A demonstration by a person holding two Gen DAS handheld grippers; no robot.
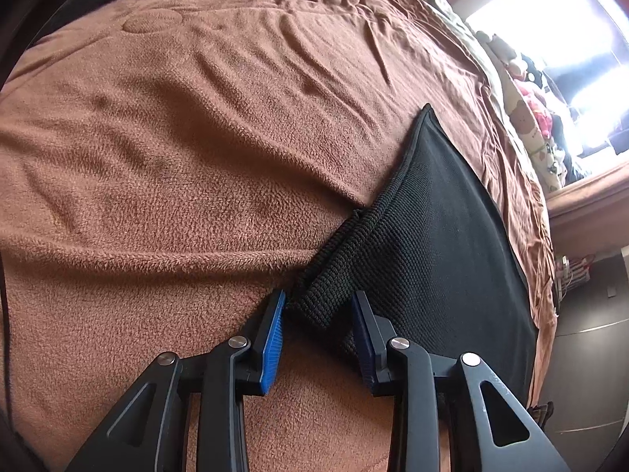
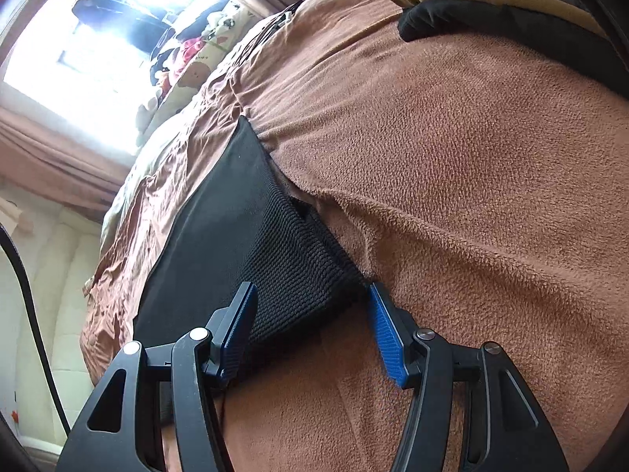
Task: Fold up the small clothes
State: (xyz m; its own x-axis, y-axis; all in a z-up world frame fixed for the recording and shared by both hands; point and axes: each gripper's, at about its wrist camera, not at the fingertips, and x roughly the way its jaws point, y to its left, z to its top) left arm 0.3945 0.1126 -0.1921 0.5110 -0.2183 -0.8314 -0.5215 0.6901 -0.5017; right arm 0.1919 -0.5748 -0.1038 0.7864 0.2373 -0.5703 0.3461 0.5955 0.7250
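Your left gripper [image 1: 318,306] and right gripper [image 2: 310,303] gape, gripping nothing — each straddles the black knit garment's [image 1: 432,244] corner, probably to pinch for folding.

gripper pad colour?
Blue, ribbed pads on black fingers; clearest in the right wrist view.

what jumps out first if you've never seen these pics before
The black garment lying on the brown fleece blanket stands out most, its ribbed knit band reaching toward the camera in both views. Next come the blue pads of the left gripper and the right gripper, both open on either side of that band's near end. Behind, a glaring window washes out the background, with stuffed toys along the far side of the bed.
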